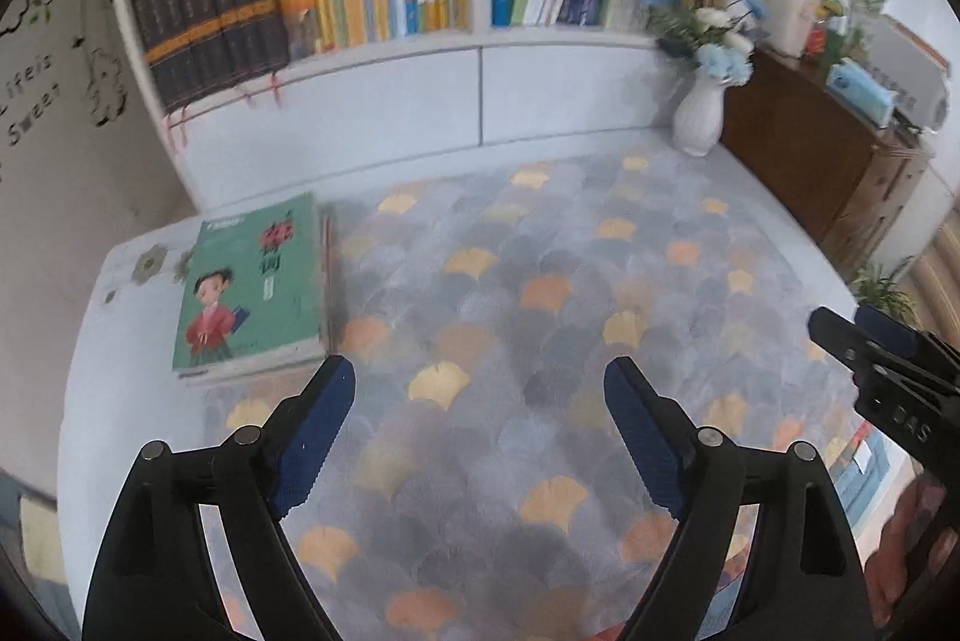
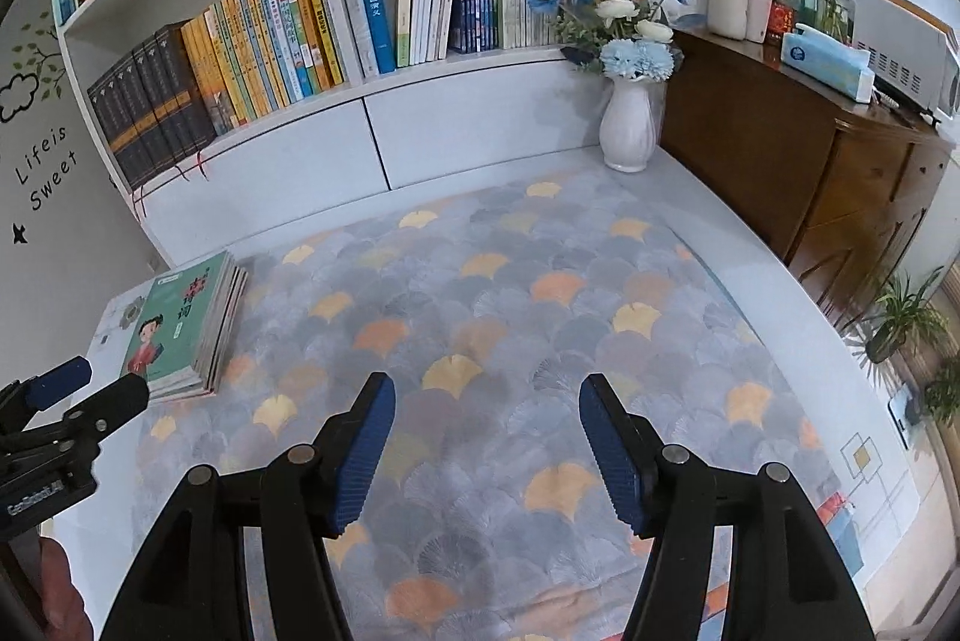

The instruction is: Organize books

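Both tools hang over the worktop (image 2: 780,293), which is covered by a cloth patterned with grey, yellow and orange fan shapes. The left tool (image 1: 480,389) has its blue-padded jaws spread wide with nothing between them, and the right tool (image 2: 486,401) is spread the same way, also pinching nothing. The right tool's body carries white letters that read "DAS"; the left one has a white label too blurred for me to read.

A stack of books (image 2: 186,329) lies flat at the worktop's far left corner, just ahead of the left tool. Its top cover is green, with a cartoon child in red and red characters I can't make out.

Behind it the white bookshelf (image 2: 372,101) holds upright rows of books. The wall decal (image 2: 45,176) reads "Life is Sweet". A white vase (image 2: 627,125) of blue and white flowers stands at the far right.
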A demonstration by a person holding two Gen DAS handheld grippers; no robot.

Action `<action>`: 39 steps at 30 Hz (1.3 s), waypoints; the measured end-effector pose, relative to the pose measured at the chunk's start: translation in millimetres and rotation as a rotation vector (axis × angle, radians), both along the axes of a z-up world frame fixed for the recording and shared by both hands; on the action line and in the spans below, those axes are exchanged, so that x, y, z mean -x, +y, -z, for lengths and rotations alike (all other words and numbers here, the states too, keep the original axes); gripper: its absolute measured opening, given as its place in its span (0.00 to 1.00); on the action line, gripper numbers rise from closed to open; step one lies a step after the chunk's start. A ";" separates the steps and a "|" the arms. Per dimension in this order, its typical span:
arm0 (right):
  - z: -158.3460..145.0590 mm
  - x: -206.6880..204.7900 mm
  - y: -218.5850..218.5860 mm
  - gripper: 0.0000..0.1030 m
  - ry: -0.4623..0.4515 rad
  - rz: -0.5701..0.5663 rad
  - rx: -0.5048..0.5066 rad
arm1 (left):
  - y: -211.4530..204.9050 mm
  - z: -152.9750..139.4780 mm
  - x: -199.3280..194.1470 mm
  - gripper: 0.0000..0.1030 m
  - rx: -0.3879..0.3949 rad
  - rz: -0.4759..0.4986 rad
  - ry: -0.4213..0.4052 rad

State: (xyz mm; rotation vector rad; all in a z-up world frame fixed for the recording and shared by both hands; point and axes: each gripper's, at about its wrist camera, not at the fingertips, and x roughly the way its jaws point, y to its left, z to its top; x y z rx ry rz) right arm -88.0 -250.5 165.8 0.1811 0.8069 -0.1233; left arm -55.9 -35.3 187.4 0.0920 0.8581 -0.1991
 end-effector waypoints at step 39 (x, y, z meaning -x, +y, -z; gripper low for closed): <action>-3.6 -18.7 52.4 0.68 0.013 -0.190 0.015 | 58.7 13.6 -12.5 0.82 0.017 -0.182 0.064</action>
